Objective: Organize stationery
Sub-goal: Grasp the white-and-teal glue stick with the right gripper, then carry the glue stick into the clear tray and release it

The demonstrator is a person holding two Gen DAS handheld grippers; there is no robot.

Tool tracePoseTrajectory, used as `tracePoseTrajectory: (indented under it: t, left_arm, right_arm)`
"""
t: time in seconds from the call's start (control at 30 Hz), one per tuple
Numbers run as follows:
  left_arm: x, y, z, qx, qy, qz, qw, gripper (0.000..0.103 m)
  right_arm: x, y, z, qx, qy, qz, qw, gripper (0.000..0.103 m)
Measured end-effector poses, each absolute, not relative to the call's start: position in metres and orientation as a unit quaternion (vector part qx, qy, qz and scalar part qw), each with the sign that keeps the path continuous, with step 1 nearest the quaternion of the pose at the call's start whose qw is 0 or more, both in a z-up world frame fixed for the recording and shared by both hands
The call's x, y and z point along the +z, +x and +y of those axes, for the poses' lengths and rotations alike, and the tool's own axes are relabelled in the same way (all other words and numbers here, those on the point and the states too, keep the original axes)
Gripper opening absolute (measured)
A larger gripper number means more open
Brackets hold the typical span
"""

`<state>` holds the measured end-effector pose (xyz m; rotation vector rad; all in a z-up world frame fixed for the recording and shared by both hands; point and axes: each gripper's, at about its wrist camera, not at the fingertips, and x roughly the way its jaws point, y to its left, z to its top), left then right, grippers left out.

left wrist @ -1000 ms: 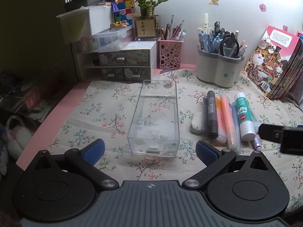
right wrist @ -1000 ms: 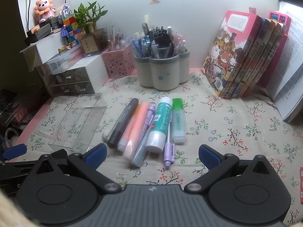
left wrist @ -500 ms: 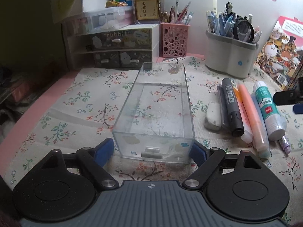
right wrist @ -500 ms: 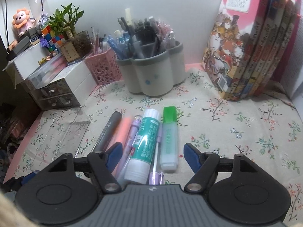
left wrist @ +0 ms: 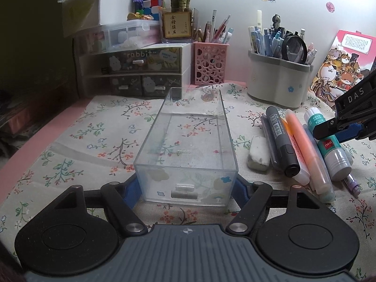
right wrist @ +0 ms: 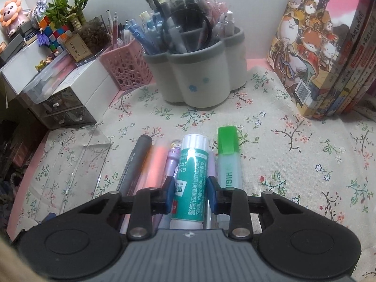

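Note:
A clear plastic drawer box [left wrist: 152,134] lies lengthwise on the floral cloth. My left gripper [left wrist: 186,190] straddles its near end, jaws closing, with both blue pads against its side walls. To the right lies a row of stationery: white eraser [left wrist: 258,152], black marker [left wrist: 282,141], orange highlighter [left wrist: 305,148], green-and-white glue stick [right wrist: 192,164], purple pen [right wrist: 172,157] and green highlighter [right wrist: 228,159]. My right gripper [right wrist: 190,195] points down over the row, jaws closing on the glue stick, pads touching both its sides.
A grey pen holder [right wrist: 195,77] full of pens and a pink mesh cup [left wrist: 210,63] stand at the back. A small drawer unit [left wrist: 141,70] sits back left, upright books [right wrist: 317,47] back right. The cloth ends at the pink desk edge [left wrist: 35,145] on the left.
Both grippers came down and forward with their jaws narrowing. The left went from wide open to clasping the box's near end; the right closed in around the glue stick.

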<state>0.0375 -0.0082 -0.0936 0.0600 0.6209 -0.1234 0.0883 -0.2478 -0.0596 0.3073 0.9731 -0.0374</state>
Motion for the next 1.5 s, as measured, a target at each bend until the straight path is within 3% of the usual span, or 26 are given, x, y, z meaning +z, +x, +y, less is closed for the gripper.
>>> tracePoseTrajectory:
  t: [0.6, 1.17, 1.5]
  left_arm:
    - [-0.096, 0.033, -0.007, -0.061, 0.03, 0.298, 0.952, 0.074]
    - [-0.097, 0.028, -0.007, -0.061, 0.029, 0.29, 0.955, 0.074]
    - [-0.097, 0.029, -0.007, -0.062, 0.028, 0.29, 0.955, 0.074]
  right_arm:
    - [-0.008, 0.088, -0.198, 0.075, 0.2, 0.404, 0.89, 0.018]
    - [-0.057, 0.154, -0.115, 0.178, 0.203, 0.523, 0.809, 0.018]
    - [-0.053, 0.147, -0.107, 0.186, 0.141, 0.517, 0.823, 0.02]
